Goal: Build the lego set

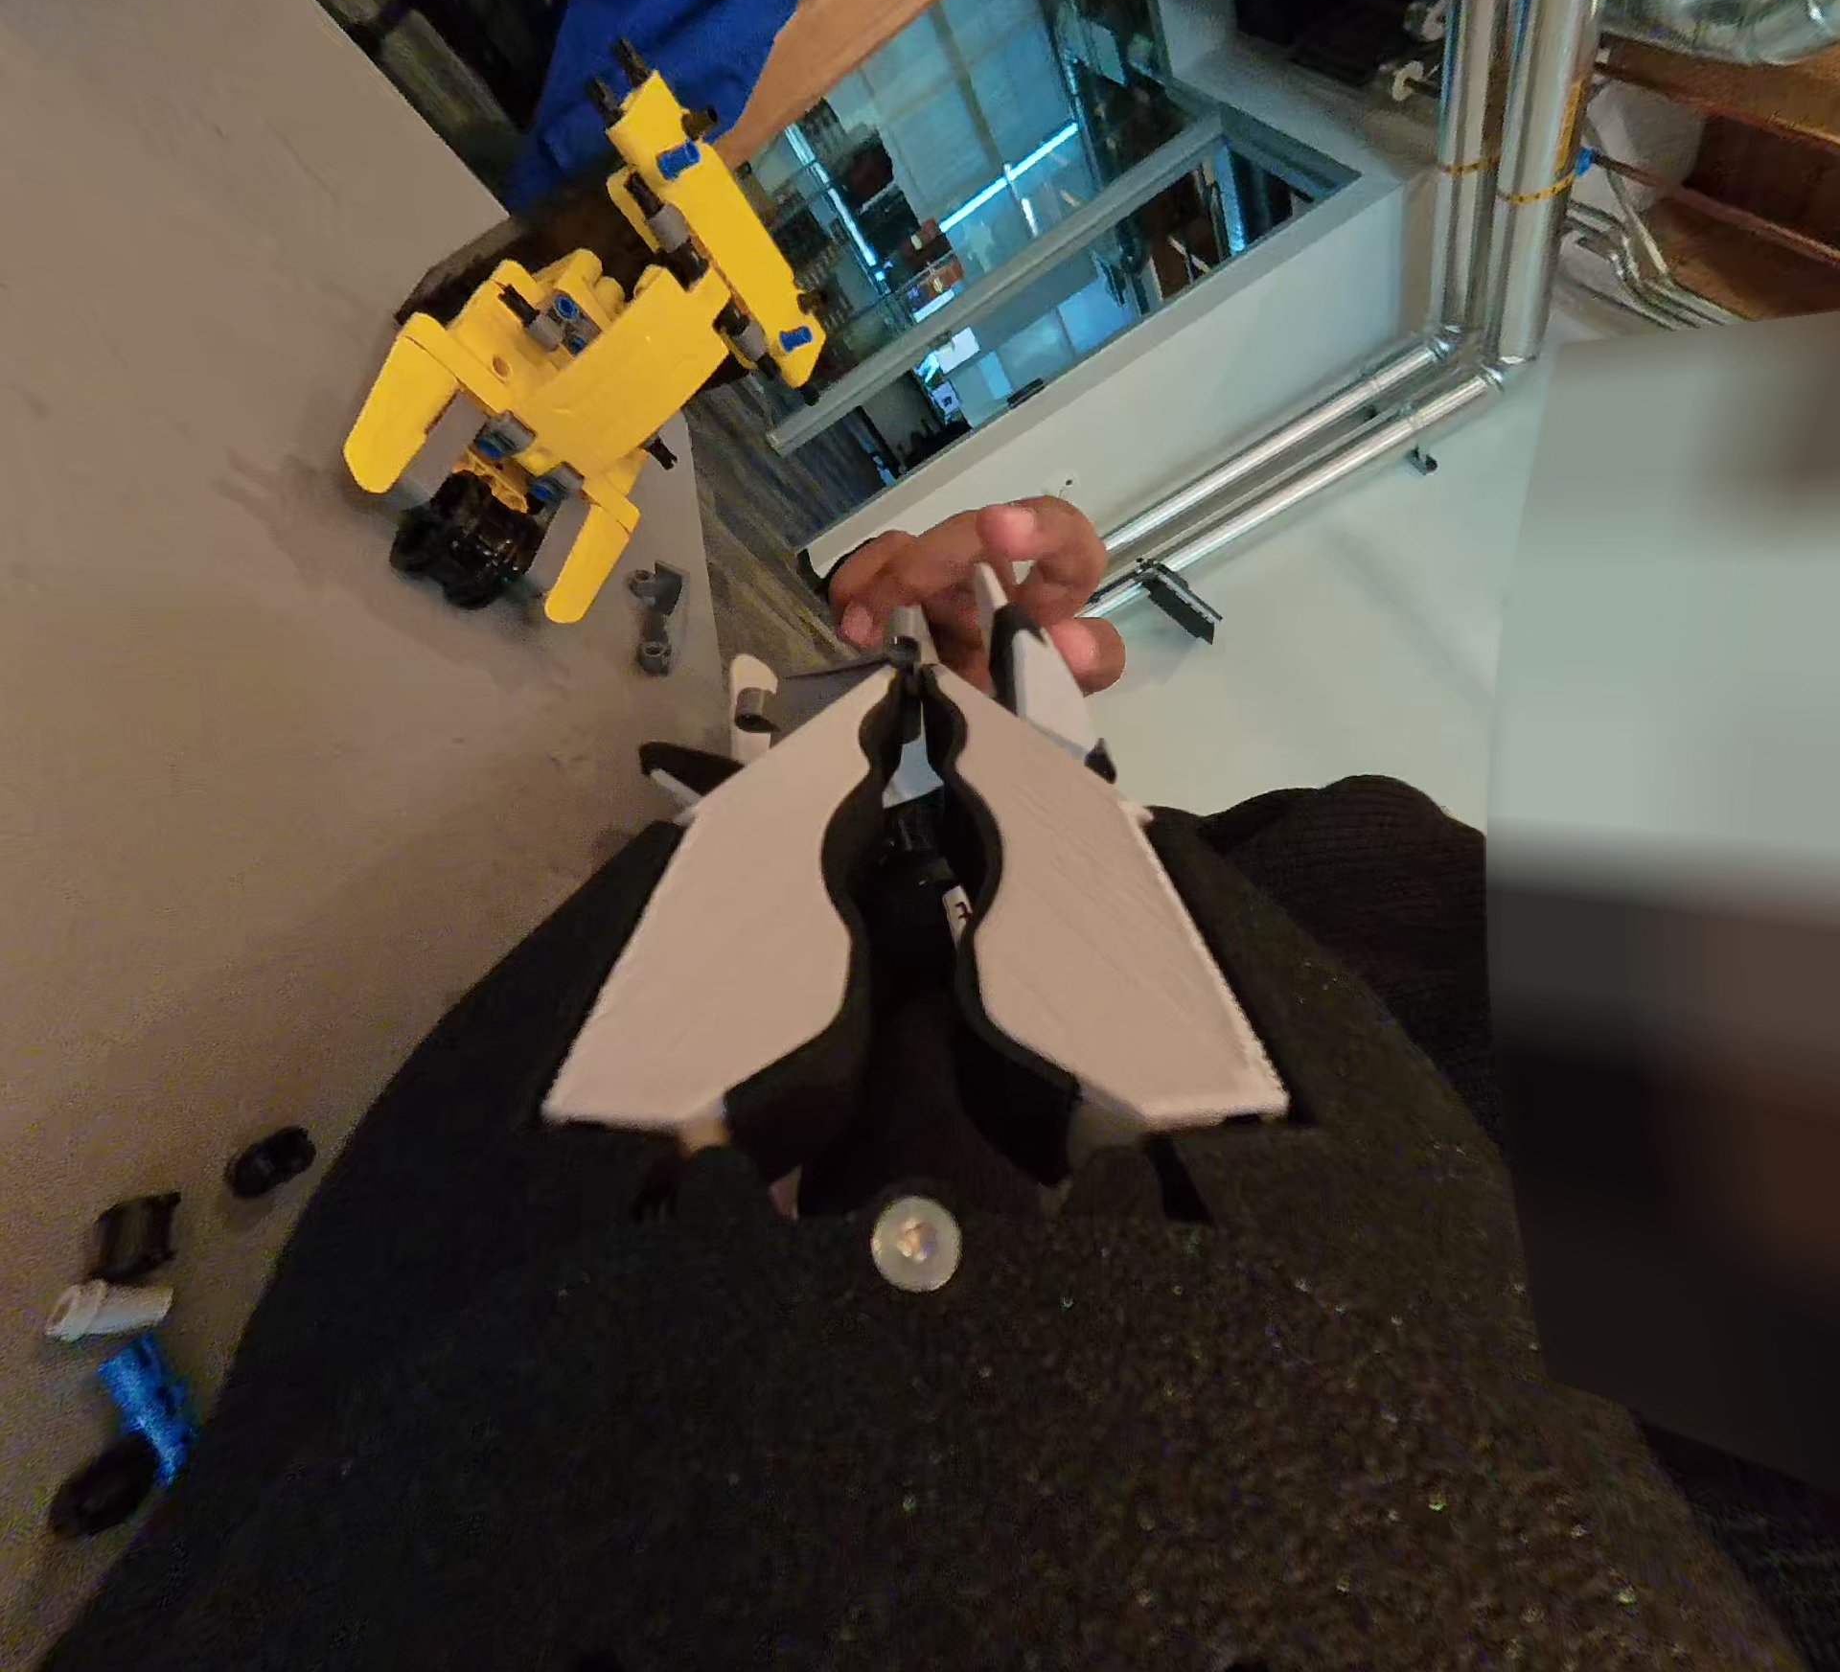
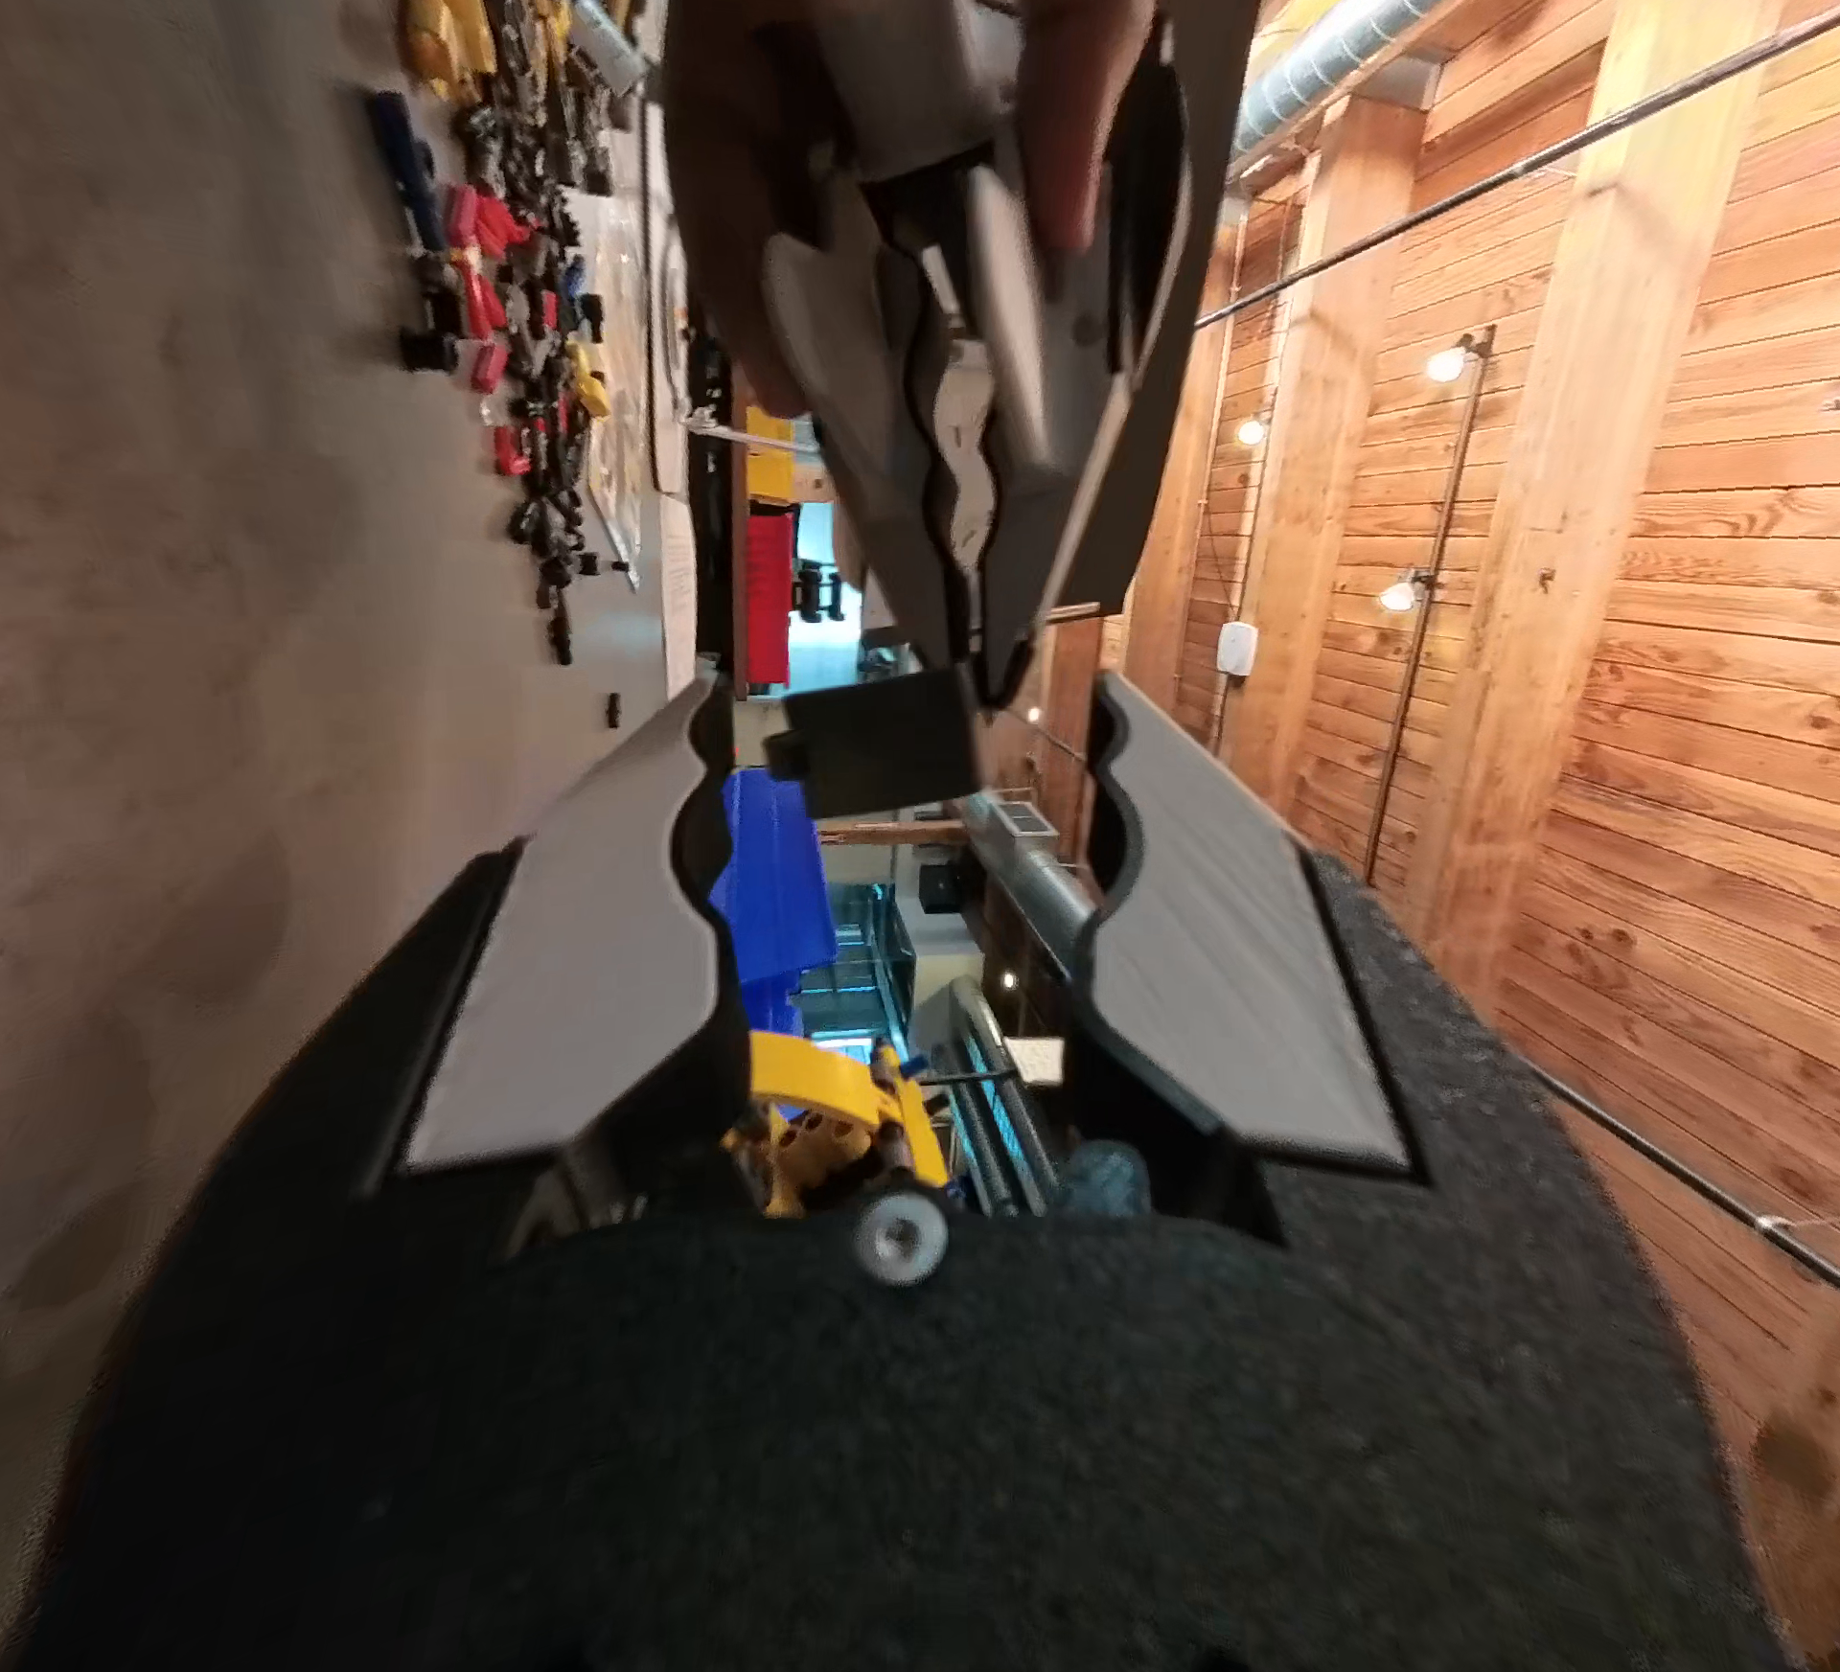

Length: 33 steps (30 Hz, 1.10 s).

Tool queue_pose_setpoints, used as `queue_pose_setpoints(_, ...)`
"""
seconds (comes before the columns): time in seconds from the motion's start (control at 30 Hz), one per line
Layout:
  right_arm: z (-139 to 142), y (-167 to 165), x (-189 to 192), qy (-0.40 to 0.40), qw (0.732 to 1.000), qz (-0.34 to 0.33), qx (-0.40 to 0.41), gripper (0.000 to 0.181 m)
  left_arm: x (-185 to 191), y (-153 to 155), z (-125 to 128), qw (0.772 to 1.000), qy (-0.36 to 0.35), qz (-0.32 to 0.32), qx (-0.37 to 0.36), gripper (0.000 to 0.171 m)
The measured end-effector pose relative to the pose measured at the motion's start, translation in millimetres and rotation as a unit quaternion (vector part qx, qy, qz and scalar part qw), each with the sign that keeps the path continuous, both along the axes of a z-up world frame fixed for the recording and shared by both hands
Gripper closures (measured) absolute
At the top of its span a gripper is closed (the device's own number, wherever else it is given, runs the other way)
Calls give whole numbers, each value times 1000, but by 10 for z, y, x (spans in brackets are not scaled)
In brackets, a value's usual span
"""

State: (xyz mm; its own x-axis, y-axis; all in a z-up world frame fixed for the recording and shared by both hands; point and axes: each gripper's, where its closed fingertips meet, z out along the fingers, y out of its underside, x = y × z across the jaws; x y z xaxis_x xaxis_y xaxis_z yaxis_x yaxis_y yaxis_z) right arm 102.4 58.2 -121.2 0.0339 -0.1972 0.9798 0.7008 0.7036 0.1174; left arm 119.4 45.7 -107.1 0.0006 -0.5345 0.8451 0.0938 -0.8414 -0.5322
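My left gripper (image 1: 908, 678) is shut on a flat black piece (image 2: 886, 753), held in the air off the edge of the grey table (image 1: 199, 728). In the left wrist view the piece shows edge-on between the tips (image 1: 908, 718). My right gripper (image 2: 906, 698) is open, and its fingers (image 2: 617, 907) straddle the black piece without touching it. In the right wrist view the left gripper (image 2: 971, 678) comes in from above, held by a hand (image 2: 797, 31). A hand (image 1: 986, 569) holds the right gripper, whose white fingers (image 1: 1040, 698) face my left tips.
A yellow brick model (image 1: 587, 370) with black wheels stands on the table; it also shows below the right gripper (image 2: 836, 1117). Loose pieces lie near it: a grey connector (image 1: 657, 599), and black, white and blue parts (image 1: 149, 1415). A pile of mixed pieces (image 2: 518, 280) lies farther along the table. The tips of both grippers are at nearly the same place.
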Motion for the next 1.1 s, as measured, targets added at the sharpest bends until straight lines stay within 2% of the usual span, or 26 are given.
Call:
queue_pose_setpoints(0.03,28,-17,-11,5,1000,5,7,112,-2,12,-27,1000,10,4,2,170)
queue_pose_setpoints(0.1,29,-48,-30,-3,1000,11,14,133,-20,19,-24,1000,10,7,4,170)
queue_pose_setpoints(0.13,16,-52,-37,-9,1000,12,15,136,-34,5,13,1000,-3,2,2,170)
queue_pose_setpoints(0.37,-64,-34,-40,-25,999,12,-31,136,-121,50,-34,1000,17,21,7,170)
queue_pose_setpoints(0.73,-51,-44,-12,-34,997,-4,-65,137,-112,-58,-29,998,55,9,41,170)
queue_pose_setpoints(0.83,-55,15,38,-22,993,-29,-114,137,-112,-27,-14,995,72,27,58,164)
queue_pose_setpoints(0.93,-102,172,148,-8,978,-82,-191,137,-176,36,73,994,66,58,67,153)
queue_pose_setpoints(1.03,-141,262,187,28,947,-114,-300,137,-293,139,45,987,97,100,78,153)
queue_pose_setpoints(1.1,-126,270,121,57,915,-116,-383,137,-356,184,15,981,124,122,87,153)
